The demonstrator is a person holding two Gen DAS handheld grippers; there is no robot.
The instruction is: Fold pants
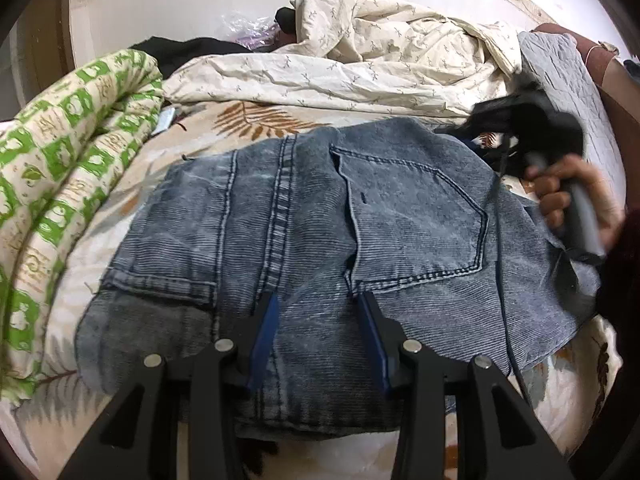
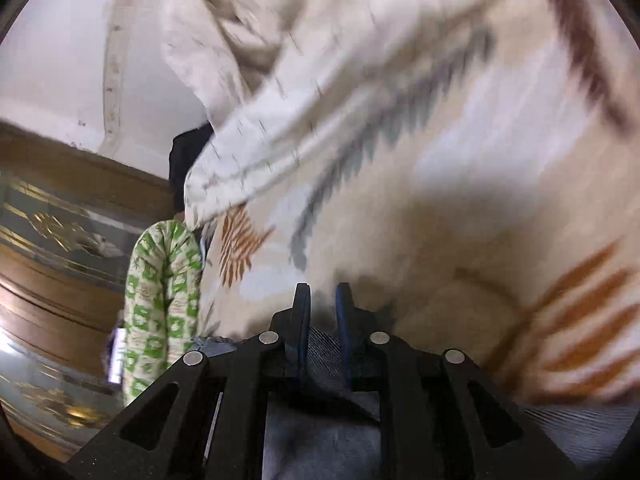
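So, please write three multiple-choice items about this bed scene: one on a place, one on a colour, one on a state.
1. Where do the jeans lie?
A. on the leaf-print bedspread
B. on a chair
C. on the floor

2. What colour is the pattern on the rolled quilt?
A. red
B. green
C. purple

3. How do the left tongs stand?
A. clamped on a sock
B. shut and empty
C. apart, over the jeans

Answers: 1 A, printed bedspread shows around the denim; 2 B, green squares on cream; 3 C, denim shows between the fingers.
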